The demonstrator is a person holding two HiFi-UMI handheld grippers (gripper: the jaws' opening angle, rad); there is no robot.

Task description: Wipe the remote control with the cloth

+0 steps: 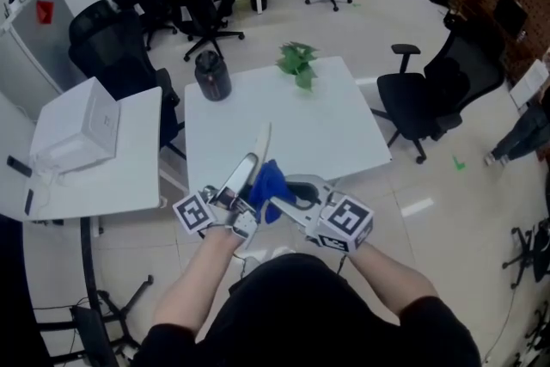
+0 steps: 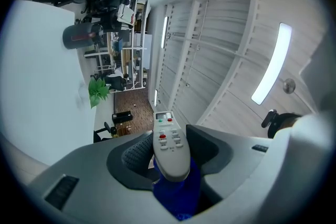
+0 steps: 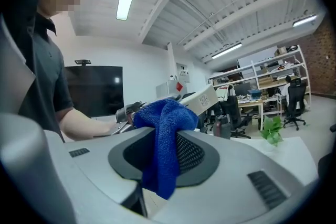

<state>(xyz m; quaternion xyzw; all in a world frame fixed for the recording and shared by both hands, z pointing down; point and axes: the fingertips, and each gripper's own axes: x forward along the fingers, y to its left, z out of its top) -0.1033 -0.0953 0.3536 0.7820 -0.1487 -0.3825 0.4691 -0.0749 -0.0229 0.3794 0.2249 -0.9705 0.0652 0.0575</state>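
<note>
1. My left tongs (image 1: pixel 234 195) are clamped on the remote control (image 1: pixel 255 161). In the left gripper view it sits between the two pads, buttons facing the camera, its far end sticking out toward the middle of the frame.
2. My right tongs (image 1: pixel 288 195) are pinched on the blue cloth (image 1: pixel 269 183). In the right gripper view the cloth bunches over the top of the jaws and hangs down between them.
3. In the head view, both tools meet at lower centre, held up off the white table (image 1: pixel 344 133). The cloth sits right against the lower part of the remote, on its right side.
4. The left gripper view also shows blue cloth tucked under the near end of the remote.
5. Further up the table there's a green plant (image 1: pixel 297 63) and a dark jug (image 1: pixel 211 75), both well apart from the tongs.
</note>
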